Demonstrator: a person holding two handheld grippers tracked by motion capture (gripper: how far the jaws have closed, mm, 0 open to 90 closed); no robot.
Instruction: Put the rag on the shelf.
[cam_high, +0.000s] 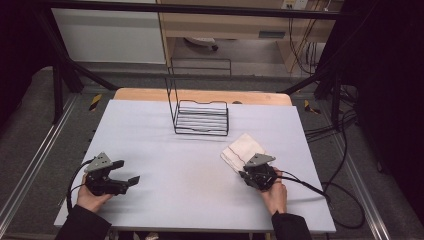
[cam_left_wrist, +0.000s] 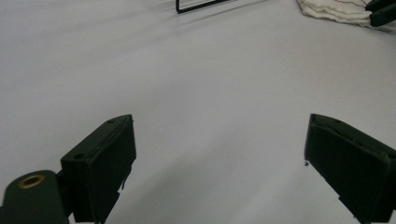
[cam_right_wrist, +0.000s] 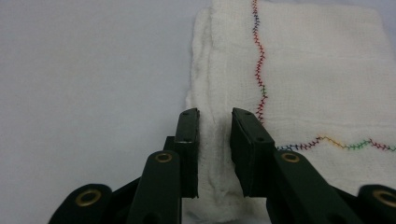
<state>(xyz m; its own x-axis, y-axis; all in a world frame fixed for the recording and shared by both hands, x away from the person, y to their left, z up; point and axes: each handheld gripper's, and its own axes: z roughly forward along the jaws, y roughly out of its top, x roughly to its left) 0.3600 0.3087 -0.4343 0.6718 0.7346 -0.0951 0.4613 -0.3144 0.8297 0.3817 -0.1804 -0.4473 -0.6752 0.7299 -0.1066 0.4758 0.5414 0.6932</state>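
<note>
A folded white cloth (cam_high: 242, 147) with zigzag coloured stitching lies on the right side of the pale grey table (cam_high: 175, 170). My right gripper (cam_high: 245, 170) sits at the cloth's near edge. In the right gripper view, the cloth (cam_right_wrist: 317, 70) has a raised fold along its left edge, and the right gripper (cam_right_wrist: 215, 116) has its jaws closed narrowly on that fold. My left gripper (cam_high: 127, 171) rests near the table's front left, open with nothing between its jaws. In the left gripper view, the left gripper (cam_left_wrist: 222, 120) spreads wide over bare table, with the cloth (cam_left_wrist: 334, 11) far off.
A black wire rack (cam_high: 201, 119) stands at the table's far middle, its near corner (cam_left_wrist: 201, 4) at the top of the left gripper view. Cables trail from both grippers off the table's sides. Dark metal frame bars surround the table.
</note>
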